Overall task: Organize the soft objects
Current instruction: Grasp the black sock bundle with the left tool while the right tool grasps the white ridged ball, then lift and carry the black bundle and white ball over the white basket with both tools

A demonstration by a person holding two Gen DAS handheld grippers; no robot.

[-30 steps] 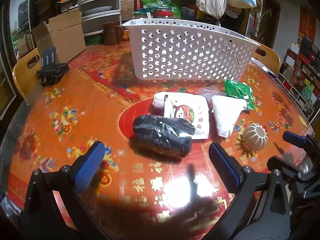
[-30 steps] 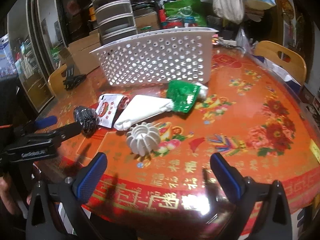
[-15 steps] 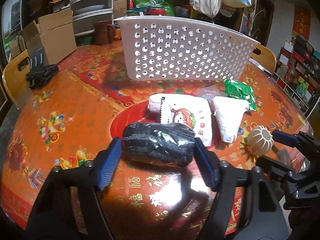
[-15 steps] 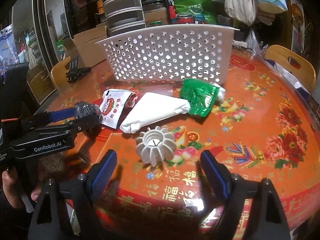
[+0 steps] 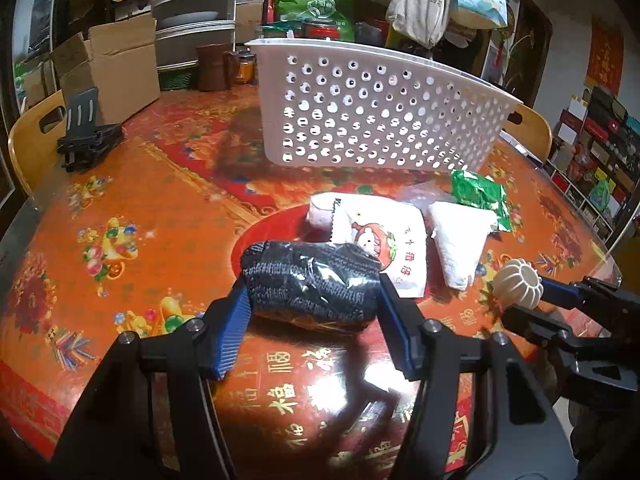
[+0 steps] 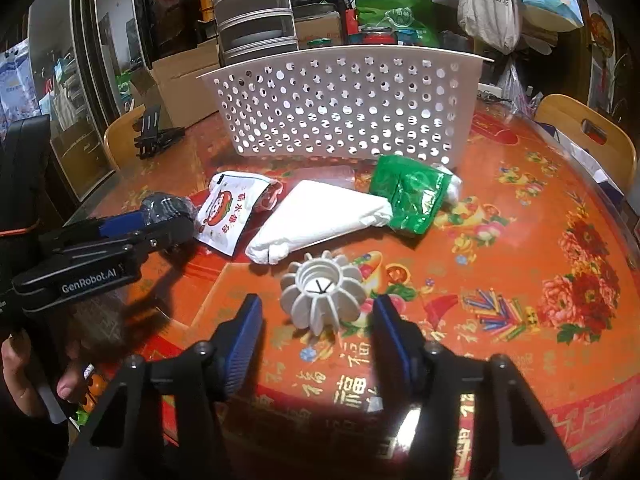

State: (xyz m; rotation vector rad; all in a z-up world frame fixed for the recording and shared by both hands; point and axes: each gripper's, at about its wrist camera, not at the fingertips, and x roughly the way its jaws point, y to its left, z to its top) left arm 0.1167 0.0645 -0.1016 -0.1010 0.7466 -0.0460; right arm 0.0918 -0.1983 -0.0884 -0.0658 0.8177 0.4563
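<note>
Soft items on bench point(image 5: 168, 184) — none visibly binned; left claw point(image 5: 312, 316) closing on black bundle point(image 5: 312, 280), right claw point(image 6: 320, 328) closing around ribbed ball point(image 6: 322, 294) — untouched.

A second ago I had both grippers spread wide and short of the pile; now my left gripper point(image 5: 312, 320) is closing around the black bundle point(image 5: 312, 280), blue fingers point(image 5: 234, 330) against its two ends. My right gripper point(image 6: 318, 326) has come in around the white ribbed ball point(image 6: 322, 294), closing, with slim gaps still showing either side.
</note>
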